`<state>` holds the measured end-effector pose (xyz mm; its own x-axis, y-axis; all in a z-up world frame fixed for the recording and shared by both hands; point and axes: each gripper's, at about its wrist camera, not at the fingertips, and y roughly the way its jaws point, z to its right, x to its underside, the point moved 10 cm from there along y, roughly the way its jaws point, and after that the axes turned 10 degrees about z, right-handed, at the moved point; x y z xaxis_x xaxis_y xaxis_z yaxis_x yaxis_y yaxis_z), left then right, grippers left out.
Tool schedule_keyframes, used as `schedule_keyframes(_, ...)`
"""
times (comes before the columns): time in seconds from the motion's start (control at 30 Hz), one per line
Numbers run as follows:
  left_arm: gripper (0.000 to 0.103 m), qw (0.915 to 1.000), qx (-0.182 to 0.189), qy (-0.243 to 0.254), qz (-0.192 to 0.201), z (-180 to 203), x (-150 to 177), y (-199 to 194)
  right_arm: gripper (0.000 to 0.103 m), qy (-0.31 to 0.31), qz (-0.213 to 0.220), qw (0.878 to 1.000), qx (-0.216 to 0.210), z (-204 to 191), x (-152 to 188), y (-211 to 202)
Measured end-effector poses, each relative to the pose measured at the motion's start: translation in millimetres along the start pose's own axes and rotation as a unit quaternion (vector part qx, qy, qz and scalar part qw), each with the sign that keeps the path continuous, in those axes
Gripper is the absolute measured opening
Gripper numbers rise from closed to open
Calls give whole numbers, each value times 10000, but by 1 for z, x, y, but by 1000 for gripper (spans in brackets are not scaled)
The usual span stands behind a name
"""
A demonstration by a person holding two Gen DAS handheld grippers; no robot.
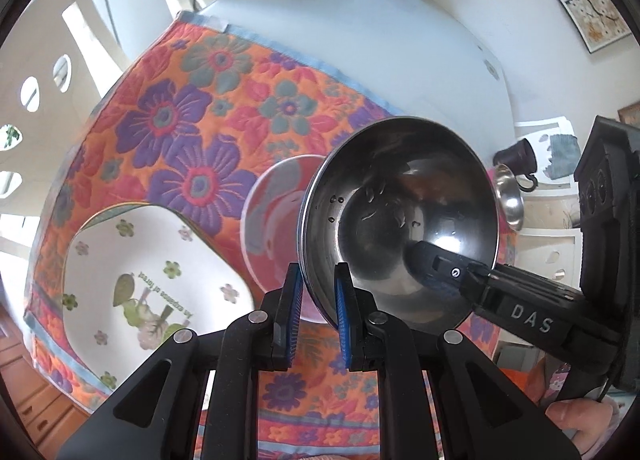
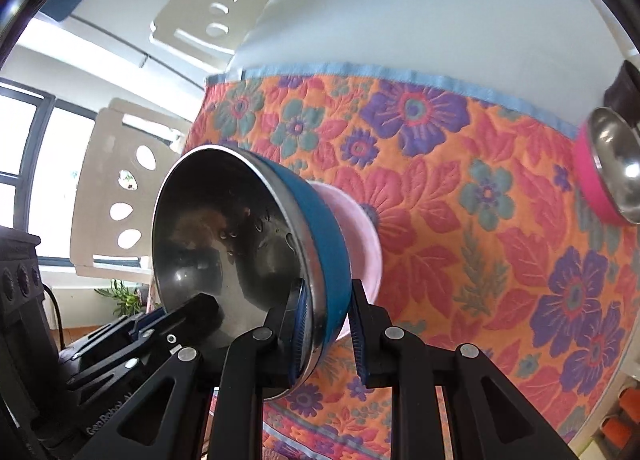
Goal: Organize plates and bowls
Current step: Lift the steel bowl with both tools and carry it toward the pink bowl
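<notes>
Left gripper [image 1: 316, 300]: jaws narrow, blue pads clamped on the rim of the steel bowl [image 1: 400, 212].
Right gripper [image 2: 326, 324]: jaws narrow, clamped on the opposite rim of the same bowl, blue-sided, tilted, held above the cloth.
Pink bowl [image 1: 272, 212]: directly behind the steel bowl, on the floral cloth [image 1: 180, 100].
White square plate [image 1: 152, 260]: on the cloth, left of the pink bowl.
Pink-sided steel bowl [image 2: 608, 172]: far right cloth edge.
Dark mug [image 1: 518, 164]: just beyond.
</notes>
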<state>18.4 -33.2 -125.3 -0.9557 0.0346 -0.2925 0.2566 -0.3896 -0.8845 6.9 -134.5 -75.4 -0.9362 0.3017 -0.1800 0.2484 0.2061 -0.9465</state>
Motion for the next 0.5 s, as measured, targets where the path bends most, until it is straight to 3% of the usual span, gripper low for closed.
schedule_keyframes(0.5,14,9989,-160,0,-446,-28,7,32,20,155,-692,9971,279,8,25,60)
